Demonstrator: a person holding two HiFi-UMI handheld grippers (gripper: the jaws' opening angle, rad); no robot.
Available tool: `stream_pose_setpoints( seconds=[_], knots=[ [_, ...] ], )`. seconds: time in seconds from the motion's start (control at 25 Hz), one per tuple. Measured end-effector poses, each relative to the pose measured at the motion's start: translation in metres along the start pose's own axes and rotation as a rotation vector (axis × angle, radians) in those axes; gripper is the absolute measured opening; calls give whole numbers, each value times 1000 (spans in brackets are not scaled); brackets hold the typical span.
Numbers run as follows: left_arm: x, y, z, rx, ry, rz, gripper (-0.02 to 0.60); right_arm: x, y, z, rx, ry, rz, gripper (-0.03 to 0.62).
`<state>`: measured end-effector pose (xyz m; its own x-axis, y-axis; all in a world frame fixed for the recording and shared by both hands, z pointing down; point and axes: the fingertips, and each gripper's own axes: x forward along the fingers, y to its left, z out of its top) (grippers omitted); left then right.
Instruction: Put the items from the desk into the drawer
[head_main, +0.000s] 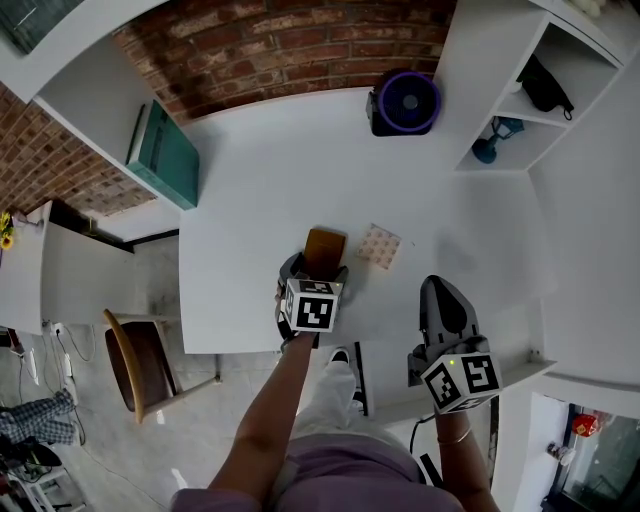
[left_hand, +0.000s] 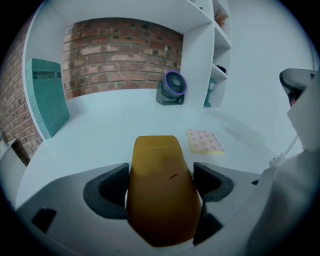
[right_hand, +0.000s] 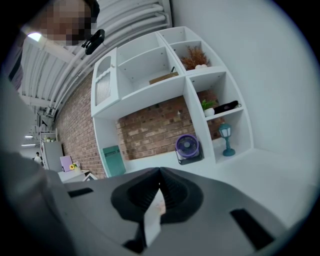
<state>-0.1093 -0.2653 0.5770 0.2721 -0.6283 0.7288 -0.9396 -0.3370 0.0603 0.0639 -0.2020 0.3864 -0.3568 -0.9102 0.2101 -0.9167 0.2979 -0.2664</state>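
left claw (left_hand: 161, 172): released, straddling amber block (left_hand: 159, 200) | block: on desk (head_main: 270, 180), just left of patterned notepad (head_main: 380, 246) | right claw (right_hand: 160, 187): clenched on pale slip (right_hand: 152, 222), near the notepad, on the person's side

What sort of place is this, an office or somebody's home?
Most likely a home study or small office corner: a white desk against a brick wall, built-in white shelves with a little lamp and a potted plant, and a purple desk fan.
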Motion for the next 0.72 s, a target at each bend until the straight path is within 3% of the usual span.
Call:
stream_pose_setpoints(
  seconds=[0.24, 0.72],
  knots=[
    [-3, 2, 0, 13, -9, -9, 394, -4, -2, 3, -6, -4, -7, 3],
    [-33, -25, 28, 147, -126, -70, 393, -17, -7, 6, -6, -24, -39, 3]
  ],
)
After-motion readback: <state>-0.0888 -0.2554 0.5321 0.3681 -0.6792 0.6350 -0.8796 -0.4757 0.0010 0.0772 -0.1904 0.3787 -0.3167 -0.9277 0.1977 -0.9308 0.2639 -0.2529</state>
